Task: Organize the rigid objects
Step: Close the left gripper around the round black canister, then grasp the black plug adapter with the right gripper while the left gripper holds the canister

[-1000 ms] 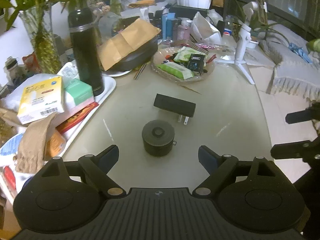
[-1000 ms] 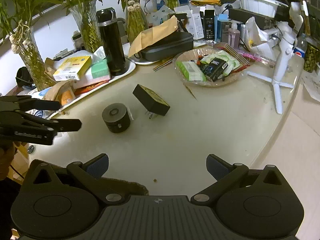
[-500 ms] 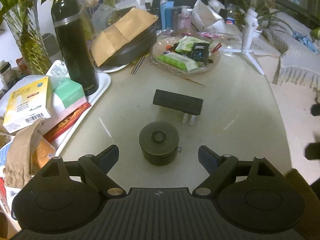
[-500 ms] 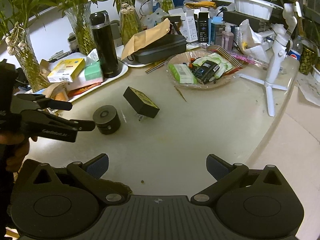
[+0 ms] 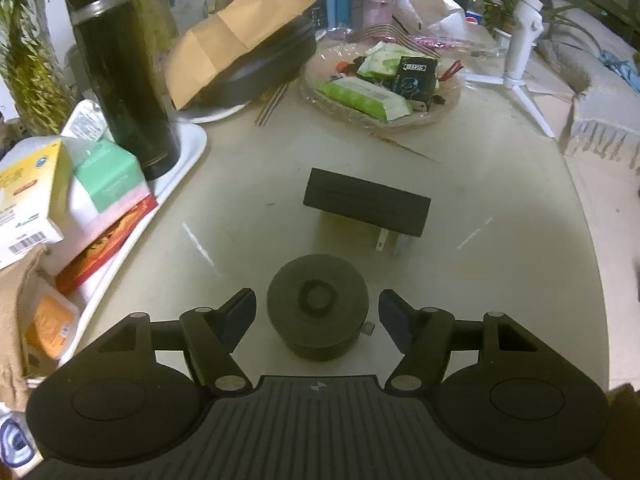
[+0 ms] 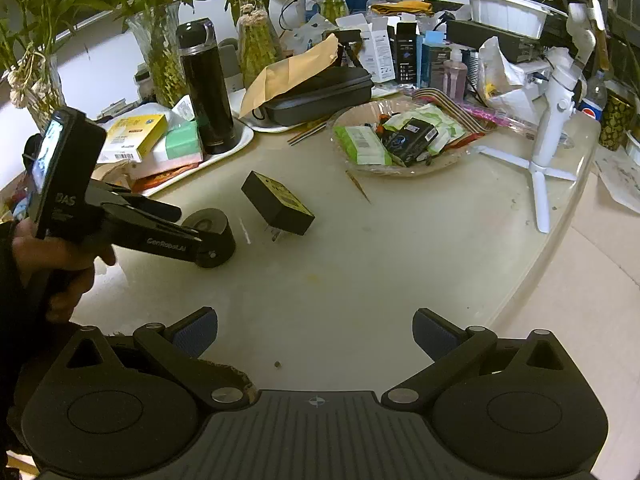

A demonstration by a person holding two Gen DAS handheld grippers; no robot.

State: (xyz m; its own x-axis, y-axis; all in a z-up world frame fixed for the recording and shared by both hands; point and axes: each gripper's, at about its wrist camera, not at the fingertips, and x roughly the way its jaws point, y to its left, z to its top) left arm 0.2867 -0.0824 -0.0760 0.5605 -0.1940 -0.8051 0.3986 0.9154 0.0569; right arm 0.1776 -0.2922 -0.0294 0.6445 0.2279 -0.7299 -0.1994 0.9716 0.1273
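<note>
Cluttered table (image 5: 500,184); left gripper (image 5: 318,310) fingers wide, straddling round black puck (image 5: 317,309), not yet clamped; black charger (image 5: 366,202) just beyond, untouched; right gripper (image 6: 314,330) wide, holding nothing, over bare tabletop; sorting barely begun, both items remain.

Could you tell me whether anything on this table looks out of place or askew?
Yes: the black power adapter sits tilted, propped on its metal prongs on the table rather than lying flat. A thin wooden stick lies loose beside the snack dish.
</note>
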